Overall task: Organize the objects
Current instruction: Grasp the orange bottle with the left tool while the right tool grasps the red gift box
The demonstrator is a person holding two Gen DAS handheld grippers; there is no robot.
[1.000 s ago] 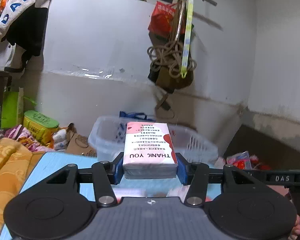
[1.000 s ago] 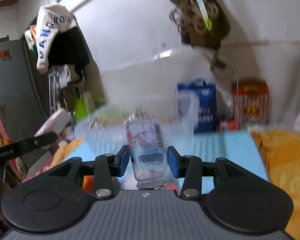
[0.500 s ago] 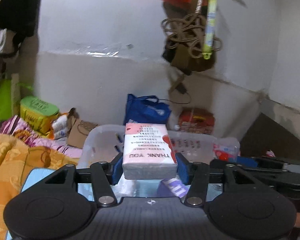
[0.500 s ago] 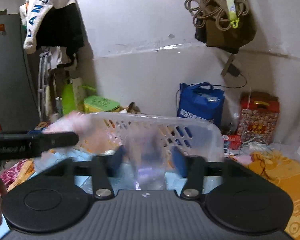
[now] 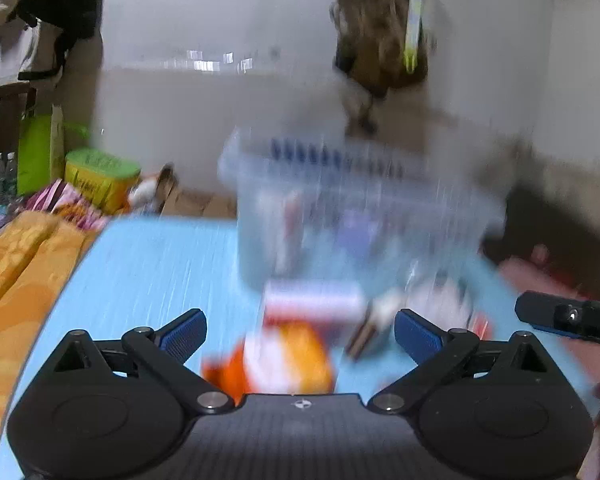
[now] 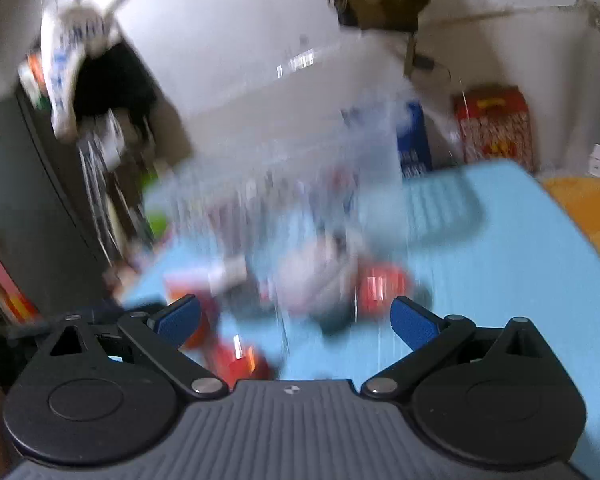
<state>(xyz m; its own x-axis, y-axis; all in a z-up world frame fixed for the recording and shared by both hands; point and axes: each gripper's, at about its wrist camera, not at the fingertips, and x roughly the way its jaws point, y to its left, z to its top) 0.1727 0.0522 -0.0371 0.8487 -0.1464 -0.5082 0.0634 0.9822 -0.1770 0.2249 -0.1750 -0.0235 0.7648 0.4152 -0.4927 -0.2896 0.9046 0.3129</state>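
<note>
Both grippers have let go of their loads since a second ago: the left gripper (image 5: 300, 330), which was clamped on a pink-and-white tissue pack, now has its blue pads spread wide with nothing between them, and the right gripper (image 6: 296, 322), which held a clear bottle, is likewise spread apart and empty. Neither the pack nor the bottle can be picked out now; judging from the earlier approach they probably went into the clear plastic basket (image 5: 452, 212), which stands ahead of the left gripper on the blue table (image 5: 148, 264), but heavy motion blur hides its contents. Both views are smeared, so the hands appear to be swinging back toward the remaining clutter. Just ahead of and below the left gripper's pads lie an orange-and-white packet (image 5: 284, 356) and a white-and-red box (image 5: 312, 304); ahead of the right gripper sit a pale rounded item (image 6: 316, 280) and a red object (image 6: 380, 286), too blurred to name. That suggests one deposit is finished and the next pick comes from this pile, which stays well stocked.
</note>
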